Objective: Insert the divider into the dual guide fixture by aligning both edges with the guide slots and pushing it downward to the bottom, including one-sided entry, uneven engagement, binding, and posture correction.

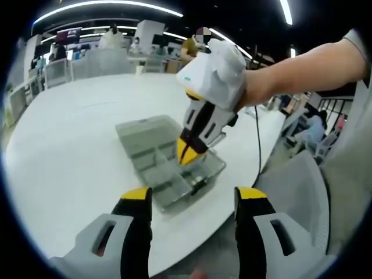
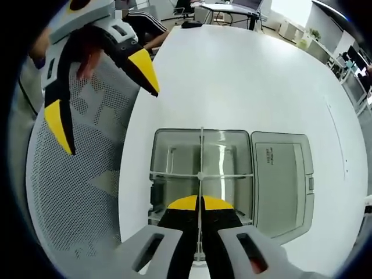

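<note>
A clear plastic compartment box (image 2: pixel 174 152) lies on the white table (image 2: pixel 244 75) with its lid (image 2: pixel 279 180) folded open beside it. My right gripper (image 2: pixel 200 203) is shut on a thin clear divider (image 2: pixel 201 152) that stands on edge along the box's middle and crosses a fixed clear wall (image 2: pixel 226 175). In the left gripper view the right gripper (image 1: pixel 185 156), held by a white-gloved hand (image 1: pixel 224 70), points steeply down into the box (image 1: pixel 212 168). My left gripper (image 1: pixel 193 197) hangs open near the table edge, short of the box; it appears again as the left gripper (image 2: pixel 102 96), off the table.
A grey perforated chair seat (image 2: pixel 75 186) lies next to the table edge below the left gripper. A thin black cable (image 1: pixel 257 145) hangs past the table's right side. People and desks (image 1: pixel 116 43) stand far behind. Bare table surrounds the box.
</note>
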{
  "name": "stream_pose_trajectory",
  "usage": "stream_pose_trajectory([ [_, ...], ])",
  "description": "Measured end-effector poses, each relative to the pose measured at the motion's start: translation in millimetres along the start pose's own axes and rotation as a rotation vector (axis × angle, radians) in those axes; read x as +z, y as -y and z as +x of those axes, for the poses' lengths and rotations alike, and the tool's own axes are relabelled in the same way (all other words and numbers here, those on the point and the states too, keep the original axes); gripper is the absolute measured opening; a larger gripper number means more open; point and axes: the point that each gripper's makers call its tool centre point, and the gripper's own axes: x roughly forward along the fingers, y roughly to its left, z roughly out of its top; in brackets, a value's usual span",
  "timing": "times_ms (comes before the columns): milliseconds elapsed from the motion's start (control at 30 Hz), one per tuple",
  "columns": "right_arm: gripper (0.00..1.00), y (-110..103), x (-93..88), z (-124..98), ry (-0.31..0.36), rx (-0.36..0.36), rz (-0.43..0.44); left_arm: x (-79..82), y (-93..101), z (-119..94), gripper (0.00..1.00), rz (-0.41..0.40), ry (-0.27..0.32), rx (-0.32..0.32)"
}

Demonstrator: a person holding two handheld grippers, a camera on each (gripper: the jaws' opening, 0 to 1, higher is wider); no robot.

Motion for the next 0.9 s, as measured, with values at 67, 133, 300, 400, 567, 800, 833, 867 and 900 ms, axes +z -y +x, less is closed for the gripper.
stream_pose_trajectory([
  [67, 0.00, 0.1, 0.0, 0.1, 0.000, -0.001, -0.001, 0.3, 0.9, 0.0, 0.55, 0.000, 0.000, 0.000],
  [133, 0.00, 0.9, -0.8, 0.9, 0.001, -0.002, -0.002, 1.0, 2.4, -0.2, 0.55, 0.001, -0.001, -0.001],
  [300, 0.00, 0.3, -1.0, 2.1, 0.002, -0.008, 0.003, 1.1, 4.0, 0.1, 0.55, 0.001, -0.002, -0.002],
  [400, 0.00, -0.6, -0.7, 1.9, 0.005, -0.010, 0.002, 1.1, 3.6, -0.2, 0.55, 0.001, -0.001, -0.001],
  [567, 0.00, -1.2, -0.1, 1.7, 0.004, -0.014, 0.000, 0.0, 2.8, -0.3, 0.55, -0.001, -0.003, -0.001],
  [800, 0.00, -0.9, -0.5, 2.8, 0.004, -0.023, 0.004, 1.2, 4.2, -0.5, 0.55, 0.004, -0.004, -0.002],
  [833, 0.00, -1.0, -0.5, 2.8, 0.005, -0.023, 0.004, 1.3, 4.4, -0.8, 0.55, 0.005, -0.005, -0.002],
  [867, 0.00, -0.7, -0.6, 3.0, 0.006, -0.024, 0.007, 1.2, 4.3, -0.8, 0.55, 0.005, -0.006, -0.002],
  [900, 0.00, -0.7, -0.6, 3.0, 0.007, -0.026, 0.009, 0.9, 4.1, -0.9, 0.55, 0.005, -0.007, -0.002],
])
